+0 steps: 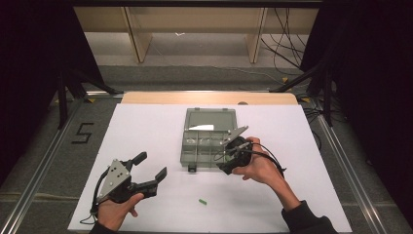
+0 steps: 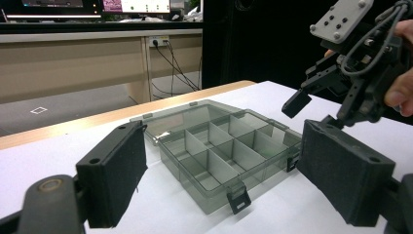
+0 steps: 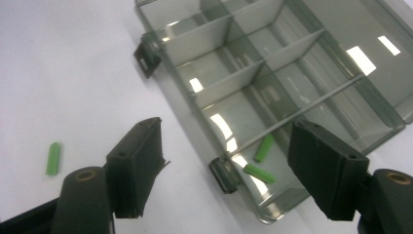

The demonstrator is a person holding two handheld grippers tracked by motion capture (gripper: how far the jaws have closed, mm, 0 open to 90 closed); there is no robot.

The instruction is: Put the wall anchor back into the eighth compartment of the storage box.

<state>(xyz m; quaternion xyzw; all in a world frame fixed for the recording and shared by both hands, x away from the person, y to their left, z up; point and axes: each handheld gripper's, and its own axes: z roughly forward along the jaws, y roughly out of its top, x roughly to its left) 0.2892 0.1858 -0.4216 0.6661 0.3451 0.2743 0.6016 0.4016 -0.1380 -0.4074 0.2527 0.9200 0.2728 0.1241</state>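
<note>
Two green plugs are lying in the near corner compartment of the clear organiser box while a third, the loose green plug, is waiting on the white worktop in front of it. I am working from the largest thing down: the worktop sheet is sitting on a wooden top, with dark curtains, pale wooden furniture and trailing cables filling the room behind. The box is lying near the middle with its lid folded back flat, and it is looking light, stiff and slippery, so I am judging its black latches or rim the safest hold. I am hovering the right claw over the box's near right corner, jaws spread and holding nothing. I am resting the left claw wide open and empty, well apart from the box. The plug is looking tiny, hard and light, best pinched across its middle.
</note>
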